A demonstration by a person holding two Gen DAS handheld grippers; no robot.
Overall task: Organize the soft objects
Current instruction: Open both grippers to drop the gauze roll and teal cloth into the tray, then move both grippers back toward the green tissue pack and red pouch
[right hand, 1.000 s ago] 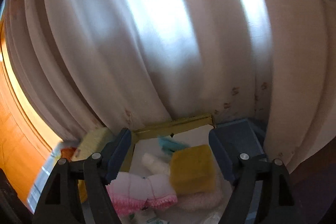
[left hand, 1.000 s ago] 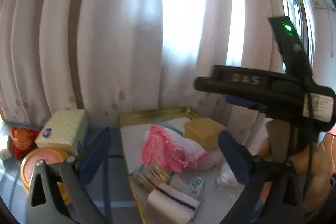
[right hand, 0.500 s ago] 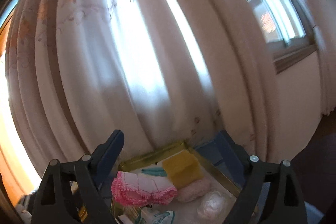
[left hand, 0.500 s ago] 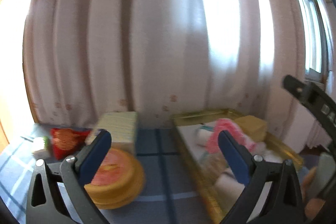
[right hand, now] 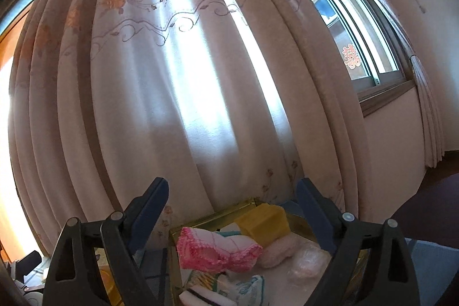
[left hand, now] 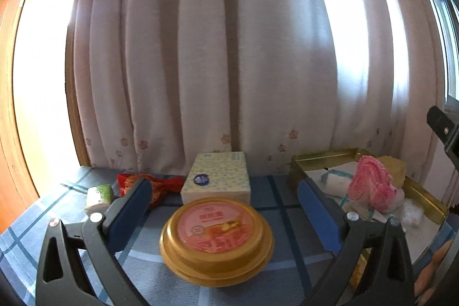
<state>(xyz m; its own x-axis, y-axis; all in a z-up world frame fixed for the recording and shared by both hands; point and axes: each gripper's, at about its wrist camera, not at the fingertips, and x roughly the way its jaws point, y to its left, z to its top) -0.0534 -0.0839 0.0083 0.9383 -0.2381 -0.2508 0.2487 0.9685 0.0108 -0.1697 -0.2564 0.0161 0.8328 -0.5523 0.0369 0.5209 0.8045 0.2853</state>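
Left wrist view now centres the round tin (left hand: 215,237), tray (left hand: 324,159) shifted right.

front: round tin (left hand: 215,237), tissue pack (left hand: 218,177) block | right: gold tray (left hand: 321,159) crowded | back: curtain (left hand: 229,62)

curtain (left hand: 229,62): backlit, floral | window (right hand: 358,27): sliding | tablecloth (left hand: 287,220): blue, seemingly checked

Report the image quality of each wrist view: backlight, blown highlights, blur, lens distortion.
Left wrist view: strong backlight through the curtain, the left edge blown out white, fisheye bending the curtain folds; the round tin and tissue pack slightly soft. Right wrist view: a blown-out strip down the curtain, the window frame curved by the lens, the tray contents dim and low.
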